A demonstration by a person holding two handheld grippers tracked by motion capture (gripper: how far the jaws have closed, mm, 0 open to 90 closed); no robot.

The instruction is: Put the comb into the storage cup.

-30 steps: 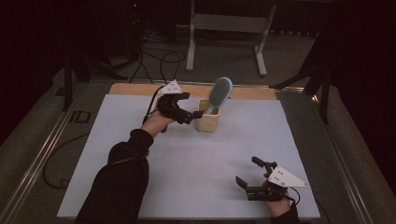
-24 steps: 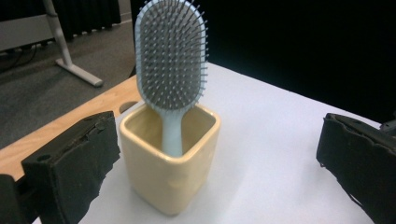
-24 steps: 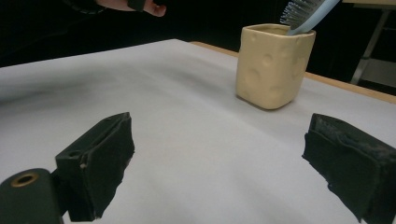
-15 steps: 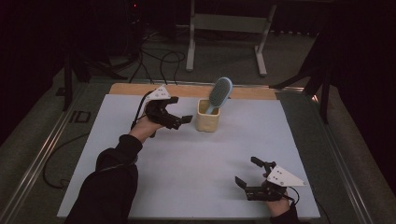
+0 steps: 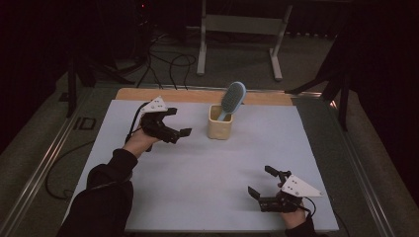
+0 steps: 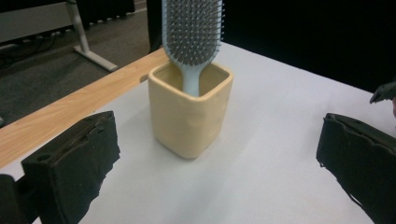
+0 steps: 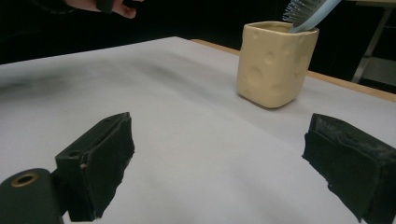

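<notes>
Left gripper (image 5: 179, 122): held above the table to the left of the cup, jaws spread wide and holding nothing. In the left gripper view the two black jaws stand far apart at either side, with the cup between them but farther off, not touching.

Right gripper (image 5: 259, 182): low over the near right part of the table, well apart from the cup. Jaws released, wide gap, nothing between them. In the right gripper view the cup sits beyond the jaws, toward the right.

Cup (image 5: 220, 123): pale yellow, squarish with rounded corners, upright on the table near its far edge, about mid-width. Round dimples show on its side in the right gripper view (image 7: 275, 63).

Hairbrush (image 5: 232, 98): light blue, standing handle-down in the cup, head sticking out above the rim and tilted to the right in the high view. In the left gripper view (image 6: 192, 29) the bristle face is turned toward that gripper, and the handle drops inside the cup close to its near wall.

Table (image 5: 197, 187): covered by a white sheet; a strip of bare wood (image 5: 148, 94) shows along the far edge, just behind the cup.

Person: left forearm in a dark sleeve (image 5: 106, 185) comes in from the bottom left; the right hand shows at the bottom edge.
</notes>
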